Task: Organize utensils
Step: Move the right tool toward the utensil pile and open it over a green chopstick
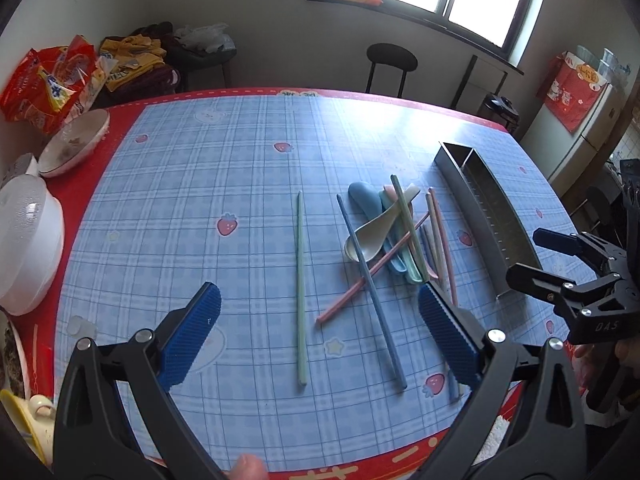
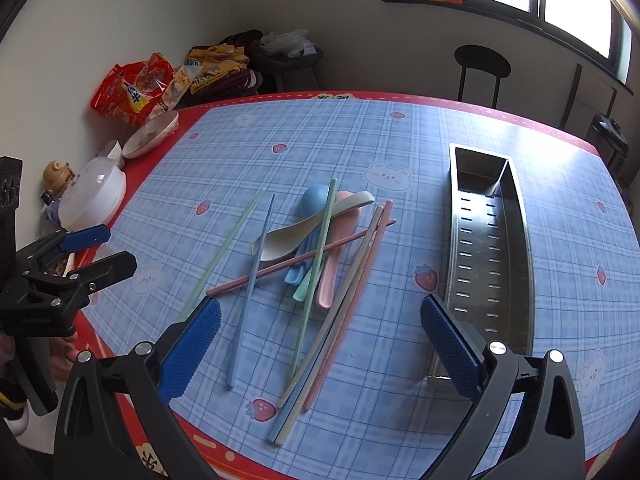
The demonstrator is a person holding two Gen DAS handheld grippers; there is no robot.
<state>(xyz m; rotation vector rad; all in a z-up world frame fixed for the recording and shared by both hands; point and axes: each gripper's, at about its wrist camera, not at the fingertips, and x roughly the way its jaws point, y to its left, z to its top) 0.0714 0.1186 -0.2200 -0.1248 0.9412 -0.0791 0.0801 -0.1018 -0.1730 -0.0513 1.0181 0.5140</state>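
A loose pile of pastel chopsticks and spoons [image 1: 384, 236] [image 2: 320, 248] lies on the blue plaid table. A green chopstick [image 1: 300, 280] lies apart to the left, and a blue chopstick [image 1: 370, 292] crosses the pile. A cream spoon [image 2: 288, 240], a blue spoon [image 2: 314, 200] and a pink spoon [image 2: 330, 276] overlap. A steel perforated utensil tray [image 2: 488, 240] [image 1: 484, 208] stands to the right, holding nothing I can see. My left gripper [image 1: 320, 340] is open above the green and blue chopsticks. My right gripper [image 2: 320, 344] is open over the chopsticks' near ends.
White bowls and a lidded container [image 1: 28, 240] sit along the left table edge, with snack bags [image 1: 52, 80] behind. The table [image 1: 224, 168] has a red border. A black stool [image 1: 390, 60] stands beyond the far edge. The right gripper shows in the left wrist view [image 1: 536, 256].
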